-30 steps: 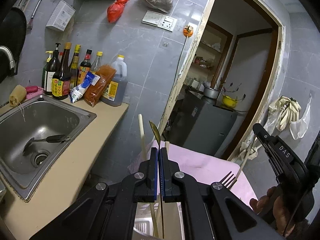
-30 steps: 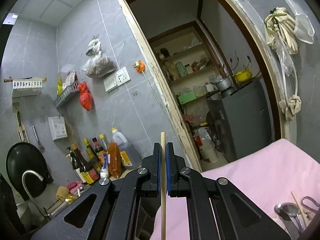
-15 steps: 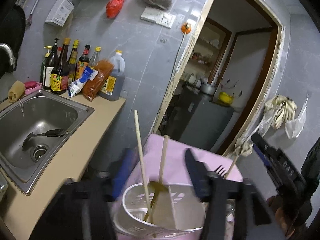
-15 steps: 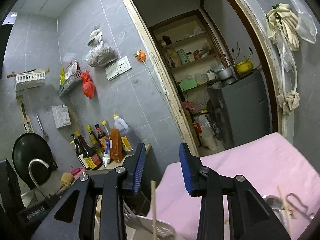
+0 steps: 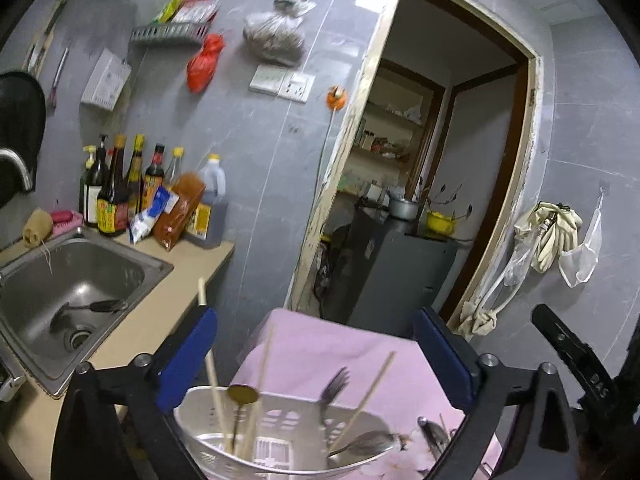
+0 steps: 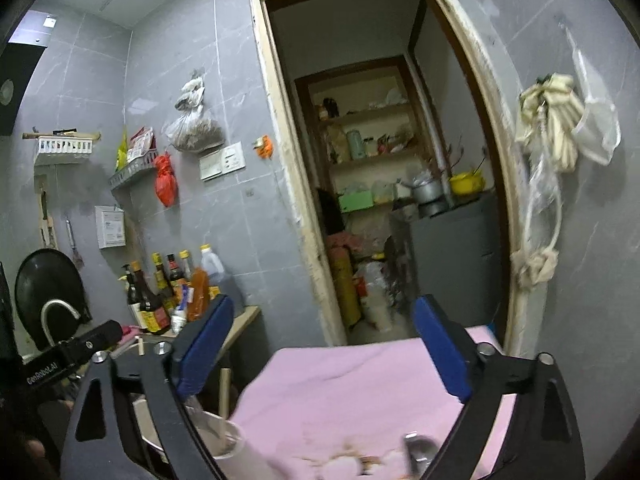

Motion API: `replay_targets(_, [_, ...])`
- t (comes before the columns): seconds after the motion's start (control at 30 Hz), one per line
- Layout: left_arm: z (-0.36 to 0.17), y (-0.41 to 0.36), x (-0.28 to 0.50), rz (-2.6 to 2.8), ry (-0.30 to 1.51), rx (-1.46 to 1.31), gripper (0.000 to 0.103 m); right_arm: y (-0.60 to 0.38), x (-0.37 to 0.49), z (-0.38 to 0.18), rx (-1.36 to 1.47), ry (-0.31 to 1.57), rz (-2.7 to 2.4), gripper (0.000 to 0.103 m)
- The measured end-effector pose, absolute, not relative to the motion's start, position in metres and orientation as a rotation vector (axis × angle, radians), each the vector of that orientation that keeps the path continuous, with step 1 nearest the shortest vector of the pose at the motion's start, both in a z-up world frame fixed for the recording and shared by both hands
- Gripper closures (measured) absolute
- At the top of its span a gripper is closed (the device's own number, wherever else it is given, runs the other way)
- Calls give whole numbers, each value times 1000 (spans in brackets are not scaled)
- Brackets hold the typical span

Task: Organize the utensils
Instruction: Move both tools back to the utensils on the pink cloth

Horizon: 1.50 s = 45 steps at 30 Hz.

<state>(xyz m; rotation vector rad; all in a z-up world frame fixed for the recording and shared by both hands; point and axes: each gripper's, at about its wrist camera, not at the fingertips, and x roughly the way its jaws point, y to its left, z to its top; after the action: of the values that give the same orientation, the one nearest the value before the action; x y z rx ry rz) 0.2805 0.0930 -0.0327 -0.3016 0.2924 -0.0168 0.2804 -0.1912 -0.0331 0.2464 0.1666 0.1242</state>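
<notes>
Fingers of both grippers, just opened wide, holding nothing; basket below is carrying chopsticks, spoon, fork.

Pretty clearly a home kitchen, small and well used; steel sink set in a tan surface, sauce bottles lined up against the grey tiled wall; wok hanging by the tap, bags on hooks, and a doorway into a cluttered pantry with shelves.
</notes>
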Motion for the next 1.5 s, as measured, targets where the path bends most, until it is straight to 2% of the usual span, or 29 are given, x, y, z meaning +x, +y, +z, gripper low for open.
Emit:
replay_targets(0.13, [-27, 60, 275, -22, 266, -254, 1, -221, 273, -25, 205, 150, 91, 6])
replay_targets(0.5, [-39, -28, 273, -78, 295, -162, 1, -315, 271, -39, 177, 200, -23, 5])
replay_targets(0.83, [-93, -83, 302, -107, 416, -149, 1, -363, 297, -105, 145, 388, -68, 5])
replay_targets(1.17, [-158, -113, 347, -152, 641, -153, 1, -364, 325, -191, 117, 656, 5, 5])
replay_targets(1.23, [-166, -116, 353, -169, 666, -149, 4, -361, 327, -205, 125, 693, 30, 5])
replay_targets(1.3, [-175, -119, 358, -189, 697, -133, 17, -358, 329, -216, 136, 726, 58, 5])
replay_targets(1.33, [-180, -122, 361, -203, 720, -123, 18, -355, 330, -221, 134, 743, 75, 7])
replay_targets(1.4, [-189, -125, 365, -224, 752, -114, 28, -348, 333, -227, 118, 767, 109, 13])
replay_targets(1.43, [-194, -127, 367, -239, 773, -115, 31, -345, 335, -230, 109, 782, 131, 19])
replay_targets(1.5, [-202, -129, 369, -266, 807, -130, 43, -340, 339, -235, 106, 808, 169, 32])
